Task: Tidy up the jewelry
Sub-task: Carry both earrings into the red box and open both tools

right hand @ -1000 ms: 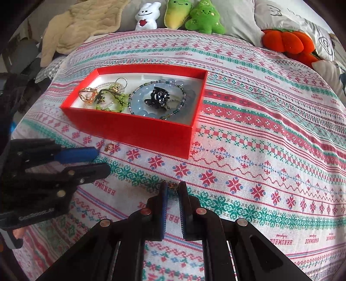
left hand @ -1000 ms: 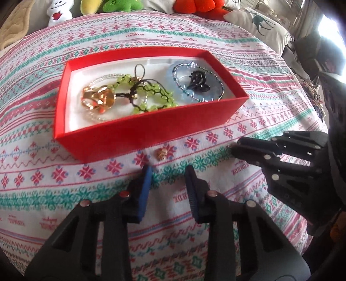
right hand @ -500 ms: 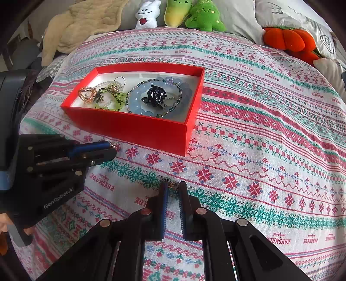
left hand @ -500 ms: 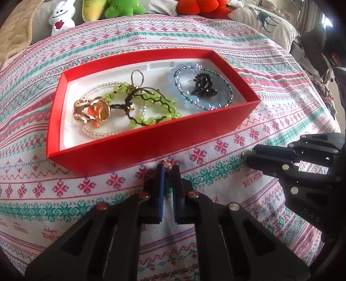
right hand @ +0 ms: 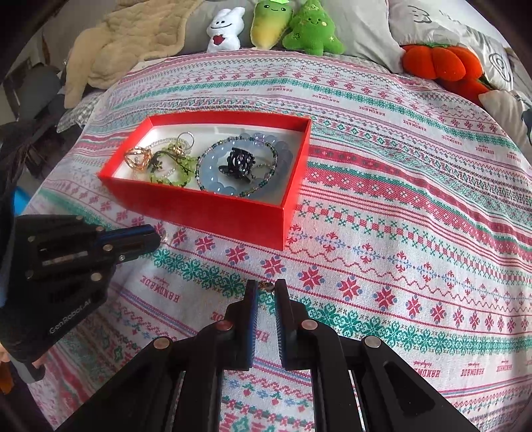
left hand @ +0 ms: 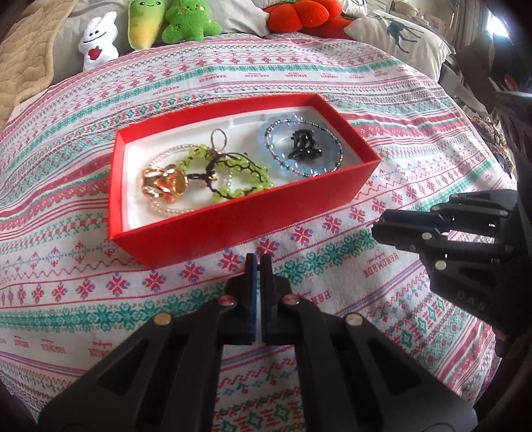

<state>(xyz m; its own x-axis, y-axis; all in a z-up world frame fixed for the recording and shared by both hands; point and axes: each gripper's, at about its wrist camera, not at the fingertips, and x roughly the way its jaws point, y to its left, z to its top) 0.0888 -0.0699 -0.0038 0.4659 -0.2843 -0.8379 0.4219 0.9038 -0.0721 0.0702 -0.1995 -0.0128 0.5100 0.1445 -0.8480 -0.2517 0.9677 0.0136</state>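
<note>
Left claw (left hand: 258, 257) sits low over the patterned bedspread (left hand: 382, 109), just in front of the near wall of the red box (left hand: 239, 222), fingers pointing at that wall. Its jaws are drawn together to a thin slit. In the right wrist view a small gold piece (right hand: 163, 236) shows at the left claw's tip (right hand: 156, 237), against the cloth; whether the jaws actually pinch it cannot be told.

Right claw (right hand: 266, 286) is level and low, well to the right of the left one and apart from the box's near corner. Its jaws stand narrowly apart, with a small gold trinket (right hand: 266, 285) seated between the fingertips.

Box contents, left to right:
- a gold ring with orange stone (left hand: 164, 182), lying on a clear bead bracelet (left hand: 159, 209);
- a green bead bracelet with dark cord (left hand: 229, 176);
- a pale blue bangle (left hand: 296, 166), ringed by a fine beaded strand, with a black hair clip (left hand: 304, 146) inside it.

Plush toys (right hand: 276, 25) line the far edge of the bed.
</note>
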